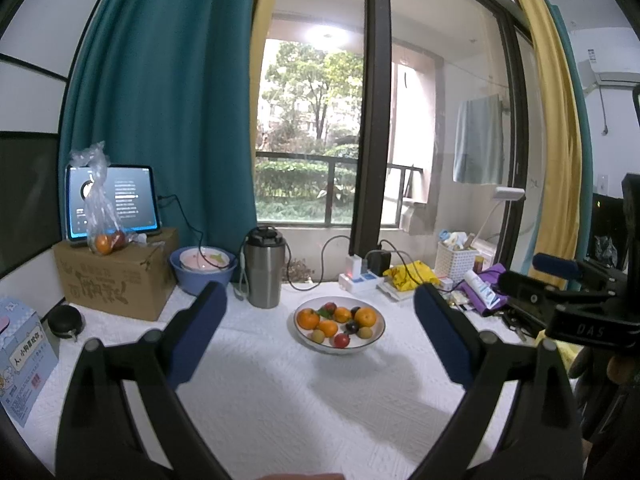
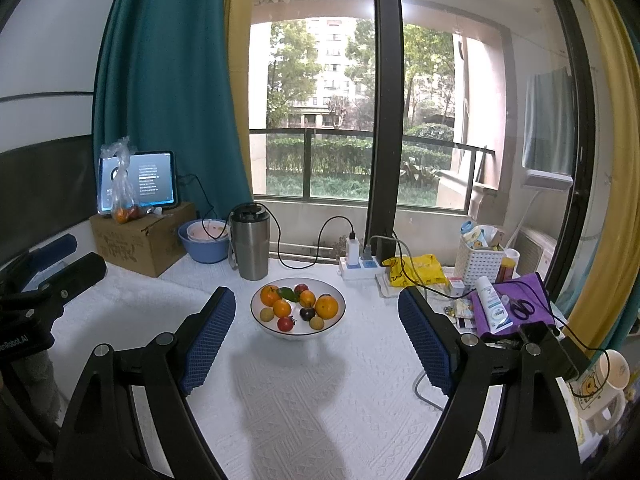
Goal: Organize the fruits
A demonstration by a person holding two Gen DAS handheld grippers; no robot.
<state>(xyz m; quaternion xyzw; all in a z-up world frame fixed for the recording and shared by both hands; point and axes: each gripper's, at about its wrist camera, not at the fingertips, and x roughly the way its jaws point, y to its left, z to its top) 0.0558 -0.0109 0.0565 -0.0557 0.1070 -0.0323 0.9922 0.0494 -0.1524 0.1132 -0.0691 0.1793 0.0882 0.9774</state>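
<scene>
A white bowl (image 1: 376, 338) (image 2: 338, 320) stands on the white table cloth, filled with several fruits: oranges (image 1: 308, 318) (image 2: 327, 307), a red tomato (image 1: 341, 340) (image 2: 285, 323), a dark plum (image 2: 307, 313) and small yellowish fruits. My left gripper (image 1: 320, 332) is open, hovering short of the bowl with nothing between its blue pads. My right gripper (image 2: 318, 334) is open too, its wide jaws framing the bowl from a distance. Each gripper shows at the edge of the other's view. A clear plastic bag with more fruit (image 1: 106, 242) (image 2: 125, 213) sits on a cardboard box.
At the back left stand a cardboard box (image 1: 116, 276) with a tablet (image 1: 120, 200), a blue basin (image 1: 202, 276) holding a pink dish, and a steel tumbler (image 1: 264, 272) (image 2: 250, 248). A power strip (image 2: 360, 268), yellow packet, white basket (image 2: 478, 264), purple cloth and tube crowd the right.
</scene>
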